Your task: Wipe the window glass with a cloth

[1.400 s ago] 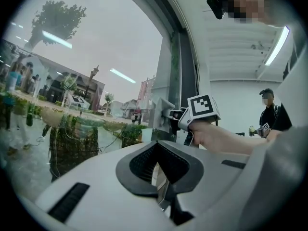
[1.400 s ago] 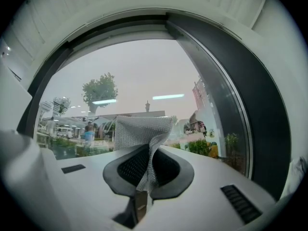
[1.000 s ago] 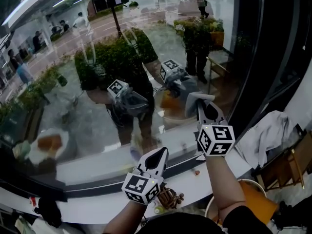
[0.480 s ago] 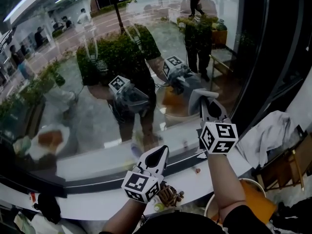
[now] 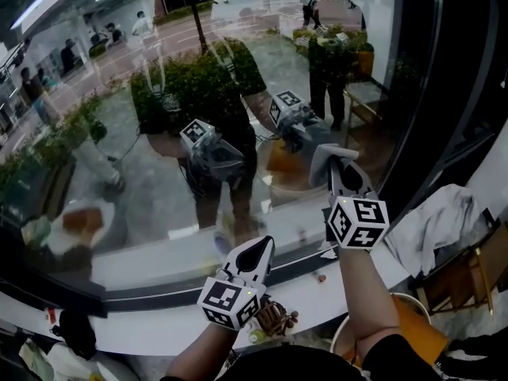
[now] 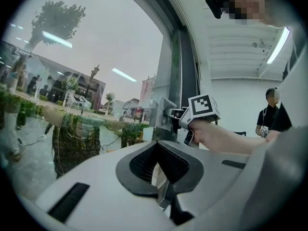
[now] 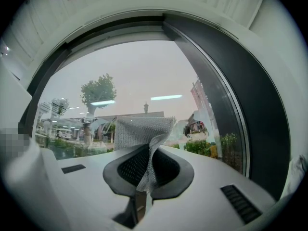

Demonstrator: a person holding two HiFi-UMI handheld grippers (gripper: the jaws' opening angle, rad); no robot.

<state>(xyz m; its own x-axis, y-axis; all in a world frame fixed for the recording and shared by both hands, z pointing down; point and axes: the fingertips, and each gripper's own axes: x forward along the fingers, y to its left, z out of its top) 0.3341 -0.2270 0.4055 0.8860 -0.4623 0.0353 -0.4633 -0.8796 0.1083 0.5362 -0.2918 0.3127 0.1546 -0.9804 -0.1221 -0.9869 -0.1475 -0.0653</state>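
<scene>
The window glass (image 5: 151, 181) fills the upper left of the head view and reflects the person and both grippers. My right gripper (image 5: 336, 165) is raised against the pane's right part, shut on a grey woven cloth (image 5: 327, 155) that sticks out past its jaws; in the right gripper view the cloth (image 7: 143, 134) stands pinched between the pads with the glass (image 7: 144, 90) just beyond. My left gripper (image 5: 257, 254) hangs lower, near the sill, jaws closed with nothing between them. In the left gripper view that gripper (image 6: 159, 170) points along the window (image 6: 72, 81), toward the right gripper's marker cube (image 6: 202, 110).
A white sill (image 5: 159, 324) runs below the glass, with small items on it. The dark window frame (image 5: 444, 94) rises at the right. A white cloth (image 5: 432, 228) lies draped at the right, above an orange stool (image 5: 413, 324). Another person (image 6: 275, 113) stands indoors behind.
The right gripper with the cloth has drifted slightly right and down on the glass. The left gripper has stayed where it was.
</scene>
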